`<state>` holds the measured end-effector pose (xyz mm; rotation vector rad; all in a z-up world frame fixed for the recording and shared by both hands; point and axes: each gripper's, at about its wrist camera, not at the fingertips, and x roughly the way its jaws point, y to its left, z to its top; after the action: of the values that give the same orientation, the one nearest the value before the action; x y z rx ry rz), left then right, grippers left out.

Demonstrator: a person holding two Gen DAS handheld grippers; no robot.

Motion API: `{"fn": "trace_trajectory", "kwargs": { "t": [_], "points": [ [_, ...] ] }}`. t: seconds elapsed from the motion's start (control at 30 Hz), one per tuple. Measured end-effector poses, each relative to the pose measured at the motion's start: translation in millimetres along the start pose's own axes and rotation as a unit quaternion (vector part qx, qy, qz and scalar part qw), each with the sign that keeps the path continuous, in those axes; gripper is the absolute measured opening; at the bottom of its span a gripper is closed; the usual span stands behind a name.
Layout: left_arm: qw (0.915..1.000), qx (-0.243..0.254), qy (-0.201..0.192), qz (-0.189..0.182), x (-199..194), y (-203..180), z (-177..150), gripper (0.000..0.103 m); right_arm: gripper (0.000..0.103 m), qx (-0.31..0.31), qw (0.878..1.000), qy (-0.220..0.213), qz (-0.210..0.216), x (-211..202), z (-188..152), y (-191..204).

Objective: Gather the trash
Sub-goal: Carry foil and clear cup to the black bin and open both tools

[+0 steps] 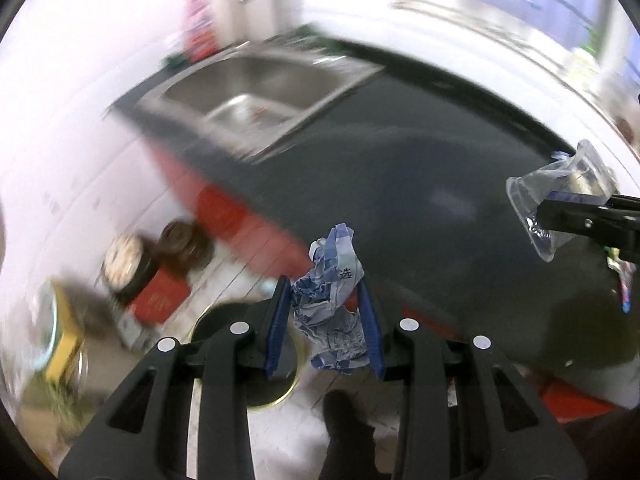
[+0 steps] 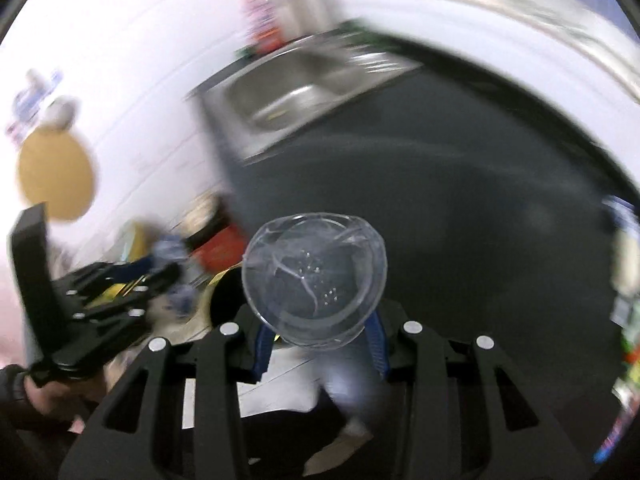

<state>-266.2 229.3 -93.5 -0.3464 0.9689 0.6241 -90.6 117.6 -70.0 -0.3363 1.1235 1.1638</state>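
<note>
Between the left fingers (image 1: 280, 320), crumpled wrapper (image 1: 332, 304) clamped; right grips cup (image 2: 314, 276)

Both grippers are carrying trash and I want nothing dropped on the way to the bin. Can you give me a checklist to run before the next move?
1. Left gripper clamped on the crumpled blue-and-white wrapper: ok, both blue pads press its sides.
2. Right gripper clamped on the clear plastic cup: ok, the cup is held between the pads and looks cracked.
3. Cup empty: only droplets inside, ok.
4. Two grippers clear of each other: ok, apart in both views.
5. Round black bin on the floor, below the left gripper: cannot tell if open, fingers hide most of it.
6. Dark countertop cleared: not ok, colourful wrappers remain at its right edge.
</note>
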Motion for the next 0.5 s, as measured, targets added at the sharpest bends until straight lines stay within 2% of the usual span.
{"fn": "trace_trajectory", "kwargs": {
  "t": [0.1,0.2,0.37,0.5],
  "points": [
    [0.9982,-0.050,0.019,0.027,13,54,-30,0.033,0.040,-0.057,0.996,0.041,0.048,41,6,63],
    [0.9942,-0.093,0.038,0.038,31,92,-54,0.033,0.040,-0.090,0.990,0.079,0.069,81,9,110],
    [0.9850,-0.158,0.063,0.030,62,140,-91,0.033,0.041,-0.104,0.982,0.139,0.073,140,5,154],
    [0.9820,-0.175,0.068,0.019,76,161,-110,0.034,0.043,-0.099,0.976,0.182,0.067,183,1,176]
  ]
}}
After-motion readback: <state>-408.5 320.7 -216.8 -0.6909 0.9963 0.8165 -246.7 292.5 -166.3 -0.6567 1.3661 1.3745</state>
